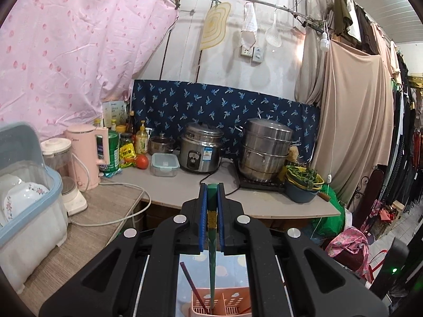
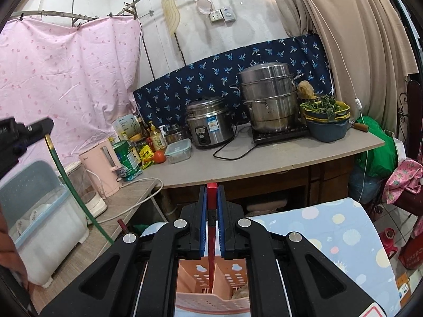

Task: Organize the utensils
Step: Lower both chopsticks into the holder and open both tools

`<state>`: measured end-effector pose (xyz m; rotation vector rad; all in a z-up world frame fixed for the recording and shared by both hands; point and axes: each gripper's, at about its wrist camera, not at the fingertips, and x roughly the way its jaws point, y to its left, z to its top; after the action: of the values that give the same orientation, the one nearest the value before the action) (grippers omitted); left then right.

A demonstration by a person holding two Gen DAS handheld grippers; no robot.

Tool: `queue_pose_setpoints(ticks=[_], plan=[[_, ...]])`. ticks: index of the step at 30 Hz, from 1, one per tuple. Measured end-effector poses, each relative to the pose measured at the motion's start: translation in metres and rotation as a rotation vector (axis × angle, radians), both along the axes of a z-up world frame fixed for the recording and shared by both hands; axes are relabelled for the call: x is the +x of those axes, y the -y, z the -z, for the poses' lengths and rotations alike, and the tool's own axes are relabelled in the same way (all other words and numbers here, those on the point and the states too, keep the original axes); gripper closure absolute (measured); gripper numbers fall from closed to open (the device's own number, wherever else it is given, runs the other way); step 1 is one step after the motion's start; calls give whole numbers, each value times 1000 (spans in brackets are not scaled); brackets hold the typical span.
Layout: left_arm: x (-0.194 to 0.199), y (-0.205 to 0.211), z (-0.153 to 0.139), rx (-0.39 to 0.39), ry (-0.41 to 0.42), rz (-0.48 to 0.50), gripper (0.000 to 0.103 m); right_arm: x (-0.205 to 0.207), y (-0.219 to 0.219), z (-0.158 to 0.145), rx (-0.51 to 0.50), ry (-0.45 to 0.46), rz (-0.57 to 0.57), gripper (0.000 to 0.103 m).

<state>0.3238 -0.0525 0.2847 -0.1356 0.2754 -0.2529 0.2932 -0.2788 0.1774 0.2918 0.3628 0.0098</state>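
The right gripper (image 2: 211, 206) pinches a red chopstick (image 2: 211, 237), its long axis pointing down into the pink utensil holder (image 2: 208, 298) directly below. The left gripper (image 1: 211, 206) pinches a green chopstick (image 1: 212, 251) above the same holder

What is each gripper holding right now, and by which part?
Left gripper pinches a green chopstick near its top end; right gripper pinches a red chopstick near its top. Both hang into the pink holder.
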Motion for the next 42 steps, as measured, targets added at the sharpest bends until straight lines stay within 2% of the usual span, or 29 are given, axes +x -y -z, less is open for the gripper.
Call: queue_pose_setpoints(ticks=[3,11,14,15,20,23,30,33,37,42], plan=[[5,5,8,15,-12,-1,96,3,1,9,8,-20,-4,96],[26,13,51,48,-113,-6,96,2,-6,22,-25,-53,-20,95],[27,14,60,57,-126,-5,96,1,-8,26,-40,-64,-11,94],[28,14,62,61,-132,-7,96,0,-7,27,-40,-61,-10,91],[24,15,70,73,-145,-3,81,-8,-4,26,-39,-61,0,88],[18,15,72,83,-142,-5,66,-13,-2,21,-37,-52,5,83],[-1,12,79,114,-157,0,63,-39,-1,10,-22,-32,-8,77],[-16,13,83,148,-155,-4,54,-56,-2,11,-11,-33,-19,75],[-39,16,92,204,-159,-5,54,-81,-4,16,7,-49,-36,75],[-65,14,107,231,-193,3,54,-116,-10,29,-1,-75,-43,75]])
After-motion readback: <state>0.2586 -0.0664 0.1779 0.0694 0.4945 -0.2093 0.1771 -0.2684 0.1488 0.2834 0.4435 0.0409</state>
